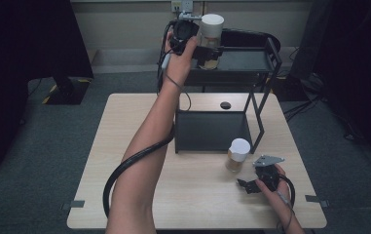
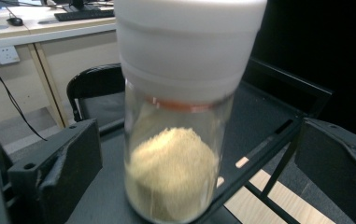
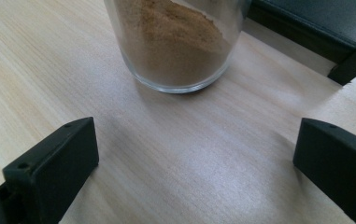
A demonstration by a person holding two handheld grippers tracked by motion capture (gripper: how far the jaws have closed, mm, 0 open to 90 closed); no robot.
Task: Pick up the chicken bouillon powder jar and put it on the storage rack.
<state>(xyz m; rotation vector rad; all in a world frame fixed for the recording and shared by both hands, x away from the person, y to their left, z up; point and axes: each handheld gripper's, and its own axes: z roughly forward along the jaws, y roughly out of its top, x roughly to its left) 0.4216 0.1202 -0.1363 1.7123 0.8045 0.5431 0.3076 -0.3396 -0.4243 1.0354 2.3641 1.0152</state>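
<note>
High view: left tool (image 1: 208,52) up at the black metal two-tier shelf (image 1: 241,61), jaws spread wide around the clear glass jar of pale powder with a white lid (image 1: 211,36), which stands on the top tier near its left end.
High view, right: right tool (image 1: 249,185) low on the light wooden worktop (image 1: 139,146), just beside a second glass jar of brown powder with a white lid (image 1: 237,155).
Left gripper view: pale jar between the black jaws, pads clear of the smooth glass; the shelf's front rail runs close under it.
Right gripper view: jaws wide apart, nothing held; brown jar ahead on grained wood, shelf foot beside it.
</note>
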